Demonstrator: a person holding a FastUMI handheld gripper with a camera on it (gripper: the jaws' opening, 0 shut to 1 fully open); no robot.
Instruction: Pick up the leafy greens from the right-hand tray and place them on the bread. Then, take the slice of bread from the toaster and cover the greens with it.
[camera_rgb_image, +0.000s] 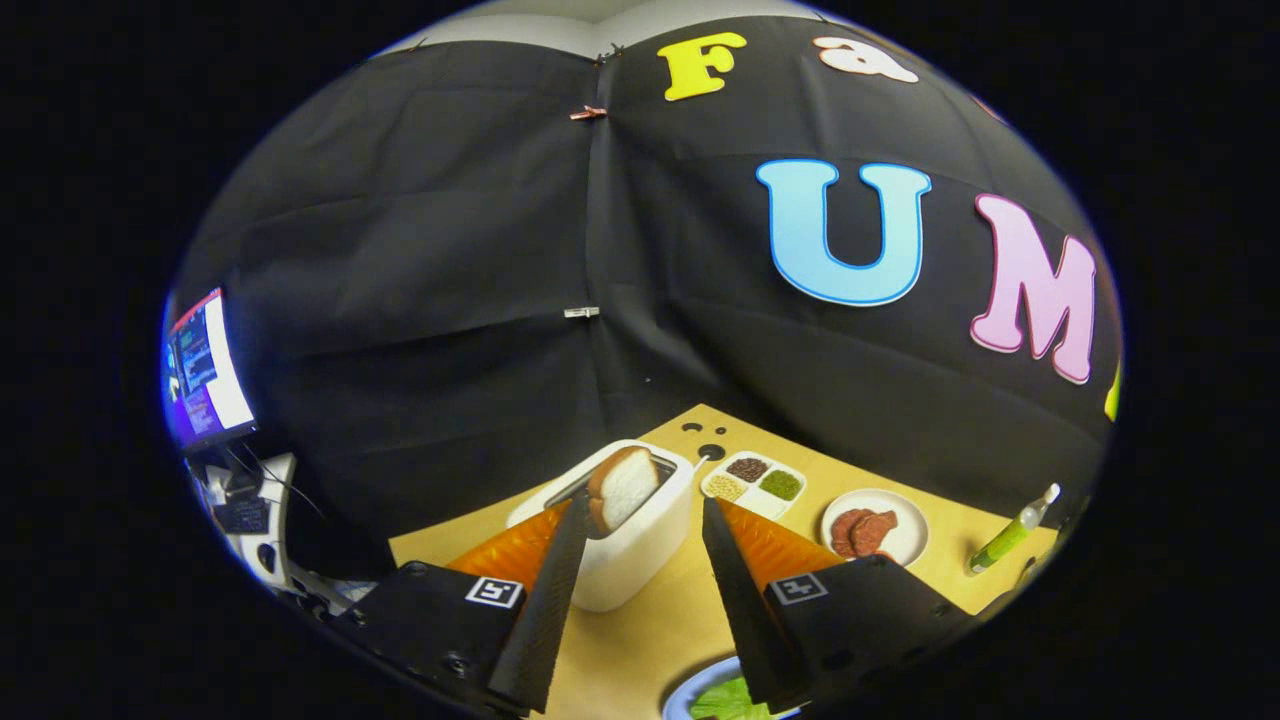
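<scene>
Colours on my worktop

My worktop (640, 640) is pale tan wood; the toaster (630, 560) is white, its bread slice (622, 487) white with a brown crust. The greens (725, 700) are bright green on a blue-rimmed plate (685, 695); the reddish-brown meat (862, 530) lies on a white plate (905, 545).

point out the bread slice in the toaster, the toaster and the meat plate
bread slice (624, 487), gripper view, on its white cut face
toaster (640, 555), gripper view, on its white front wall
meat plate (905, 545), gripper view, on its bare rim
</scene>
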